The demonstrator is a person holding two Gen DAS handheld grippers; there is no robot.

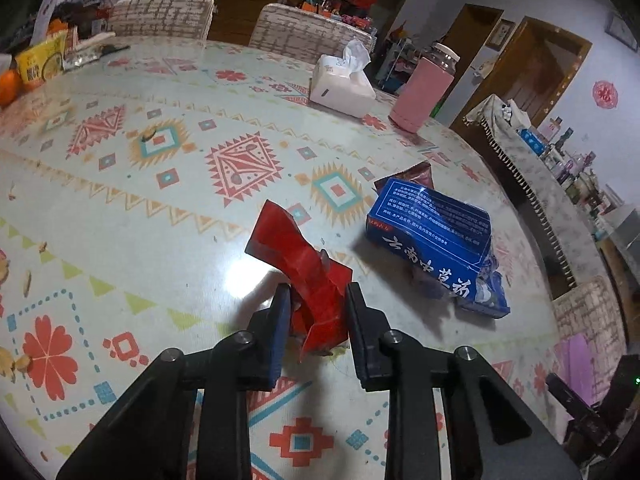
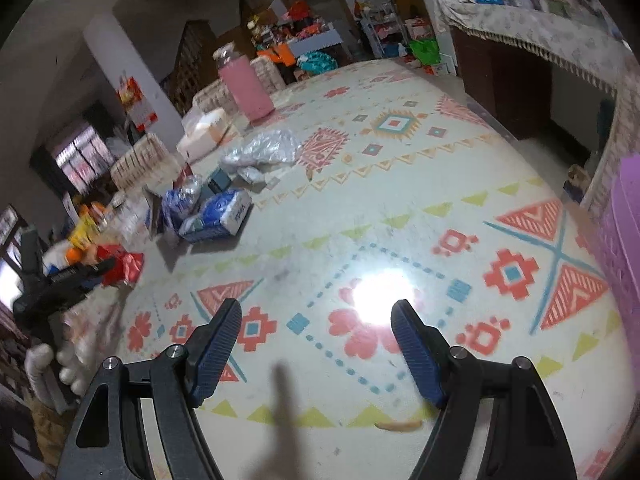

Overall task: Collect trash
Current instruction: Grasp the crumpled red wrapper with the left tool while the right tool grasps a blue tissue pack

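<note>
In the left wrist view my left gripper (image 1: pixel 318 294) is shut on a crumpled red wrapper (image 1: pixel 304 264) that sticks up from between its blue pads above the patterned tablecloth (image 1: pixel 120 184). To its right lies a torn blue box (image 1: pixel 432 236) with a dark brown wrapper (image 1: pixel 418 174) behind it. In the right wrist view my right gripper (image 2: pixel 318 312) stands open over bare cloth, nothing between its fingers. Far to its left the left gripper (image 2: pixel 96 270) shows with the red wrapper (image 2: pixel 124 266). Blue packets (image 2: pixel 216 212) and a crumpled clear bag (image 2: pixel 266 148) lie beyond.
A white tissue box (image 1: pixel 340 86) and a pink bottle (image 1: pixel 424 92) stand at the far side of the table. Snack packets and an orange (image 1: pixel 8 84) sit at the far left. Chairs ring the table. A purple basket (image 2: pixel 624 248) stands at the right edge. A peel scrap (image 2: pixel 400 425) lies near my right gripper.
</note>
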